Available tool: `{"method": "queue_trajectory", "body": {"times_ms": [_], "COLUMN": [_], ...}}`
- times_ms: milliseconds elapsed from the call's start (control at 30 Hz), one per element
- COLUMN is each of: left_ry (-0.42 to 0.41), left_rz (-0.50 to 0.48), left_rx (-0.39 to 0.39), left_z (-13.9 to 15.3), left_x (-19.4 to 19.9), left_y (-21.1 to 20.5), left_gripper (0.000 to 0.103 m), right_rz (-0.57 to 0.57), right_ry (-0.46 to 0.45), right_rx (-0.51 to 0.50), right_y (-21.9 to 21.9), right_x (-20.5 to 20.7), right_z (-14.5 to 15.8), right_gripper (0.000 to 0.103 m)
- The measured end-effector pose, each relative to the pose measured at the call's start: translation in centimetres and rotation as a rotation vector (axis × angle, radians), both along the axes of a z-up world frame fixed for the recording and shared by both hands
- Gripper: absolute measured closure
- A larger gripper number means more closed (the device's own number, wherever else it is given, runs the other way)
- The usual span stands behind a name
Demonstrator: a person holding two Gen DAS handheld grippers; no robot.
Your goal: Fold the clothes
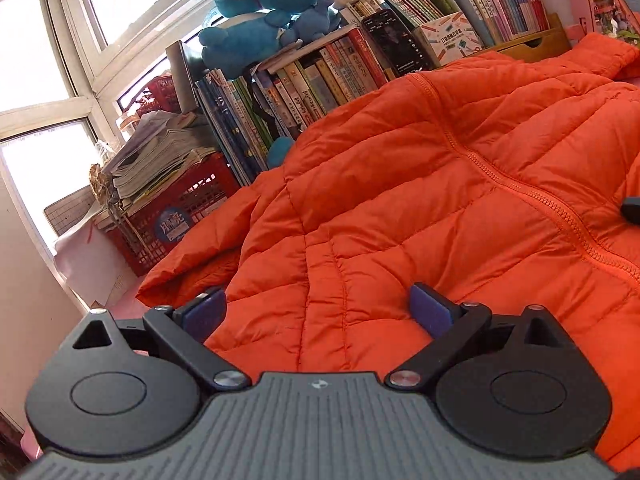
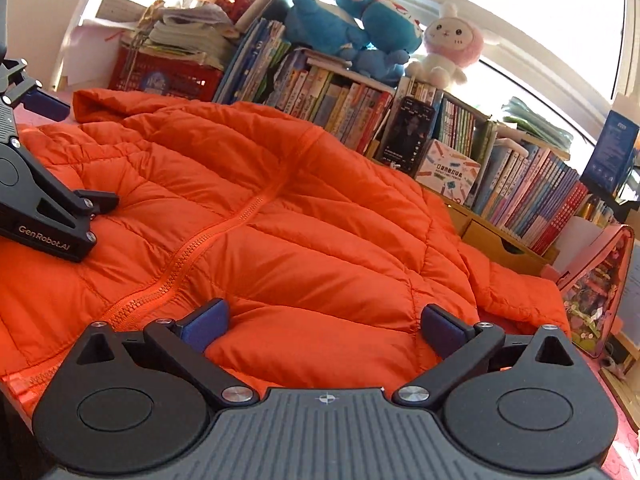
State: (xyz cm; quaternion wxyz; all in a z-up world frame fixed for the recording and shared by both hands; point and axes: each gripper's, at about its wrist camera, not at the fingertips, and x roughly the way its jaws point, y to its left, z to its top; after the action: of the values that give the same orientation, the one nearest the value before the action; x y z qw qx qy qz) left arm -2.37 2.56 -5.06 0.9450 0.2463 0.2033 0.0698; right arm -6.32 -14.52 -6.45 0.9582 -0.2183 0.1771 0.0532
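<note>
Two grippers: left gripper [image 1: 316,310] and right gripper [image 2: 325,322], both low over the near hem of the orange puffer jacket [image 1: 420,184], pointing slightly down across it
Jaws, left: spread wide, blue pads apart, nothing clamped; orange quilting fills the gap, whether a pad rests on it cannot be told
Jaws, right: spread just as wide, nothing pinched; padded fabric bulges up between the pads
Jacket position: laid out flat, front up, zip [image 2: 188,256] closed and running away from the hem; spread across a pink worktop [image 1: 132,306], far end against the books
Reason for layout: likely flattened with the front closed so that sides and sleeves can be turned inward evenly
Reason for gripper placement: one either side of the zip, probably to take matching hold of the hem or side panels
Fold progress: apparently none yet; body unfolded, left sleeve [image 1: 192,256] lying out to the side
Handling guess: slippery, puffy shell, prone to springing back and sliding from a shallow pinch
Surroundings: row of books [image 2: 344,108] along the far edge, blue plush toys [image 2: 360,24] and a pink-and-white rabbit plush [image 2: 448,48] on top, phone [image 2: 408,136] propped against the books, red crate [image 1: 176,208] under stacked papers, bright windows behind
In the way: books and crate close behind the jacket, little room for pushing it further; right sleeve [image 2: 516,284] near a pink toy bag [image 2: 600,280]
</note>
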Motion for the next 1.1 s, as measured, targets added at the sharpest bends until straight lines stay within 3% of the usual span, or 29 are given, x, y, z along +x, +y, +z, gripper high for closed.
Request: {"method": "queue_trajectory", "body": {"times_ms": [133,200,267,333,467,500,533,600,767,833,1000,1100], "left_ry": [0.009,-0.016,0.007,-0.012,-0.016,-0.011,-0.006,-0.008,-0.059,-0.068,-0.081,0.002], "left_rz": [0.056,0.130,0.174,0.215,0.276,0.277,0.275,0.270,0.134,0.069,-0.056,-0.079], "left_rx": [-0.014,0.008,-0.055,0.002,-0.007,-0.011,-0.020,-0.040,-0.215,-0.228,-0.108,-0.091], "left_z": [0.3,-0.1,0.3,0.1,0.2,0.6,1.0,2.3,7.4,8.3,6.6,4.5], "left_x": [-0.1,-0.3,-0.4,-0.7,-1.0,-1.1,-1.2,-1.2,-0.6,0.2,3.4,5.4], "left_y": [2.7,4.2,6.1,7.1,9.1,9.4,9.7,10.1,8.8,7.0,0.6,-1.1], "left_gripper": [0.002,0.001,0.001,0.001,0.001,0.003,0.013,0.017,0.015,0.015,0.014,0.014], "right_rz": [-0.112,-0.187,-0.256,-0.322,-0.430,-0.466,-0.492,-0.511,-0.390,-0.280,-0.014,0.077], "right_ry": [-0.008,-0.010,-0.022,-0.018,0.001,0.017,0.035,0.053,-0.074,-0.107,-0.143,-0.098], "right_rx": [-0.009,-0.015,-0.046,-0.052,-0.077,-0.088,-0.086,-0.074,-0.154,-0.161,-0.184,-0.181], "right_y": [-3.5,-5.5,-7.0,-8.5,-11.0,-11.6,-12.1,-12.9,-10.2,-7.5,-0.6,2.6], "right_x": [0.0,-0.1,-0.1,-0.2,-0.1,0.1,0.2,0.3,0.1,0.8,3.3,5.2], "right_z": [0.1,0.1,0.0,0.0,0.2,0.3,0.5,1.3,4.4,5.3,6.0,4.9], "right_gripper": [0.001,0.001,0.001,0.001,0.001,0.001,0.001,0.004,0.003,0.002,0.001,0.001]}}
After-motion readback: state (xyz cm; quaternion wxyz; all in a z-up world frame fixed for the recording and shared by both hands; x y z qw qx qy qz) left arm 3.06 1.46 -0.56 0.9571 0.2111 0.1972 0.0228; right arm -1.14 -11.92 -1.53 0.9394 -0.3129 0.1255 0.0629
